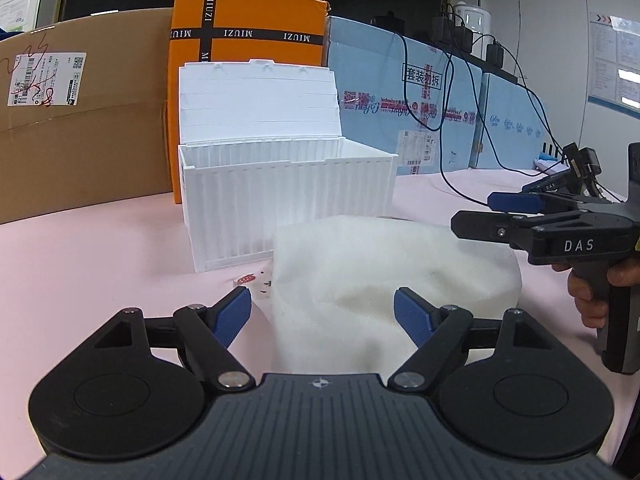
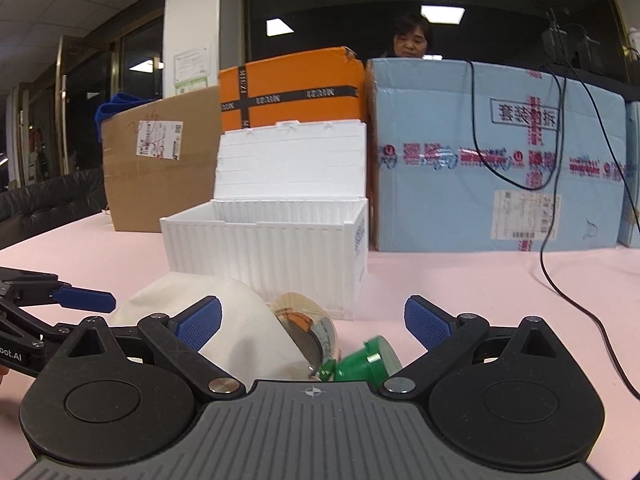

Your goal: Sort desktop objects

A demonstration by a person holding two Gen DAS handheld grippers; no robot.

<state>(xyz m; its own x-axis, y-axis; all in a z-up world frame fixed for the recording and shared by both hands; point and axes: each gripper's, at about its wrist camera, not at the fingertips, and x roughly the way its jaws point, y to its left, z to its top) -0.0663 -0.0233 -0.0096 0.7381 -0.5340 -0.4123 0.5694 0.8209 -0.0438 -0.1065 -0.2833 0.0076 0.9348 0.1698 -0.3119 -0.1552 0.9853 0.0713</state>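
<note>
Item, frame centre: white cloth (image 1: 380,280), judged soft, light, best pinched at its near fold; your left gripper (image 1: 322,312) and right gripper (image 2: 312,320) stood apart, empty.

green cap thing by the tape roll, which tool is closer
Right. The right tool hangs open just over the green cap; the left tool faces the white cloth beside it.

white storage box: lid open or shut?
Open. The white storage box has its lid swung up and back against the orange carton; both wrist views show its rim and inner walls. Contents cannot be seen.
</note>
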